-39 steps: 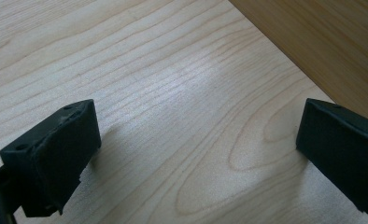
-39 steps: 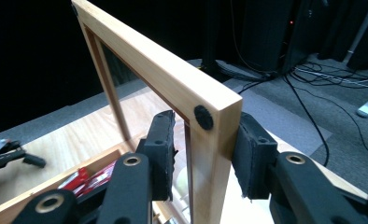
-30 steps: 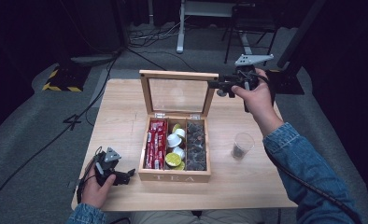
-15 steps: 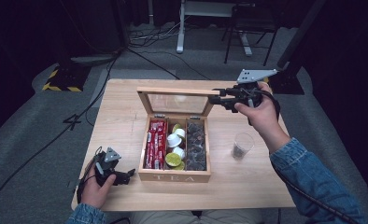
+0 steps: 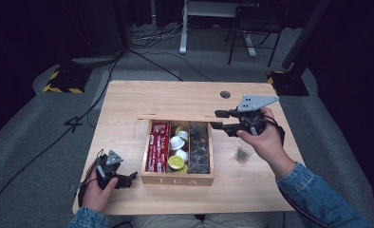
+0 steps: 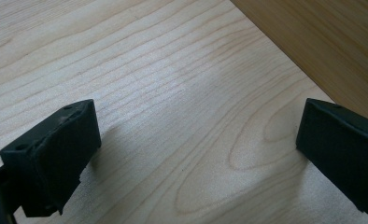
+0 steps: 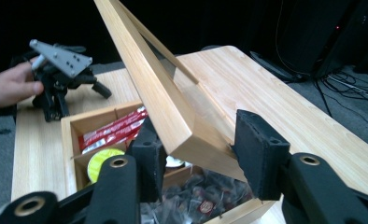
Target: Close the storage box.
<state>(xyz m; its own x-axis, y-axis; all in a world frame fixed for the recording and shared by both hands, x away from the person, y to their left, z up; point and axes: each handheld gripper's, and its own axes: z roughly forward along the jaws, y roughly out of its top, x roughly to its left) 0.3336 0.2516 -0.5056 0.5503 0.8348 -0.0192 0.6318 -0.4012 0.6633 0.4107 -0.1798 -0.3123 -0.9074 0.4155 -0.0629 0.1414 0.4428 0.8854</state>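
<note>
Bench: you are working at a pale wooden table (image 5: 128, 109), with a round cable hole (image 5: 225, 94) sitting near its far edge. A small clear glass (image 5: 242, 152) is standing on the right part of the table, holding something dark. Beyond it, grey floor (image 5: 28, 142) is showing, with black cables (image 5: 149, 59) running across it. Yellow-and-black striped blocks are lying off the far left corner (image 5: 61, 81) and the far right corner (image 5: 285, 81). A white frame (image 5: 213, 23) and a dark chair (image 5: 251, 26) are standing farther back.

Your counter (image 5: 128, 104) is pale wood, matt, grain plain to see. The tea box (image 5: 177, 180) on it is darker wood, smooth; its lid (image 7: 159, 100) is wood too. Inside the box, red packets (image 5: 157, 145) look glossy. Your gripper fingers (image 6: 56, 154) are matt black.
</note>
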